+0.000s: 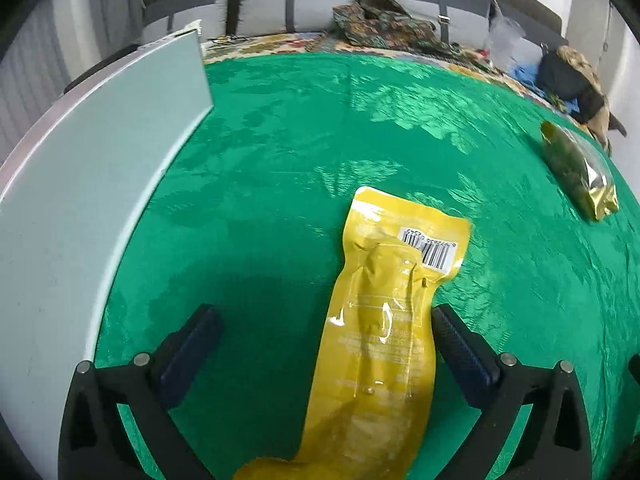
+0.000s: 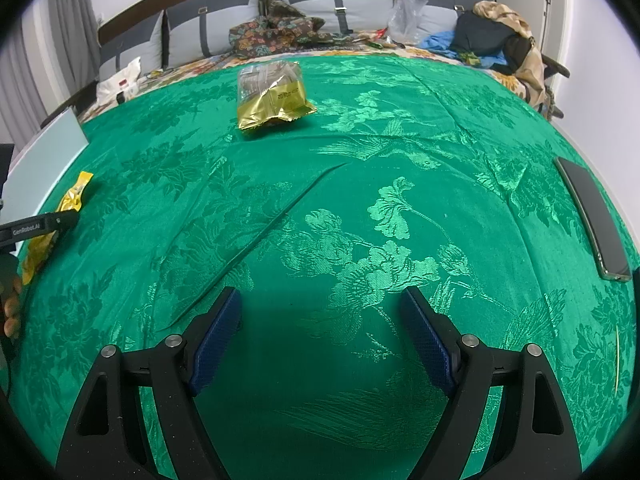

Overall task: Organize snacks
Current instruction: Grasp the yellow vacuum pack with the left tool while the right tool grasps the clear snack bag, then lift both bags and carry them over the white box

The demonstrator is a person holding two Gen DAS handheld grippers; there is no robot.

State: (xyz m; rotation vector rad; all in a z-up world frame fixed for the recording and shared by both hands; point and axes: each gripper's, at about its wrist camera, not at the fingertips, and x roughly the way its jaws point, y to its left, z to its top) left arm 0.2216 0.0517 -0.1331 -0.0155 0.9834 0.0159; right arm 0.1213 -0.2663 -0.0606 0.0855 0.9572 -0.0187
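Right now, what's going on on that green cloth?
The left gripper is open around a yellow snack packet lying barcode-up on the green cloth, beside a pale board. The right gripper is open over bare cloth, holding nothing. A gold-and-clear snack bag lies farther off, untouched.

Left gripper [image 1: 326, 340] and right gripper [image 2: 322, 320], fingers spread wide (nothing clamped).

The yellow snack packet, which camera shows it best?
The left wrist view: the yellow snack packet fills the centre, barcode up, between the open fingers. The right wrist view catches only a crumpled sliver at its left edge.
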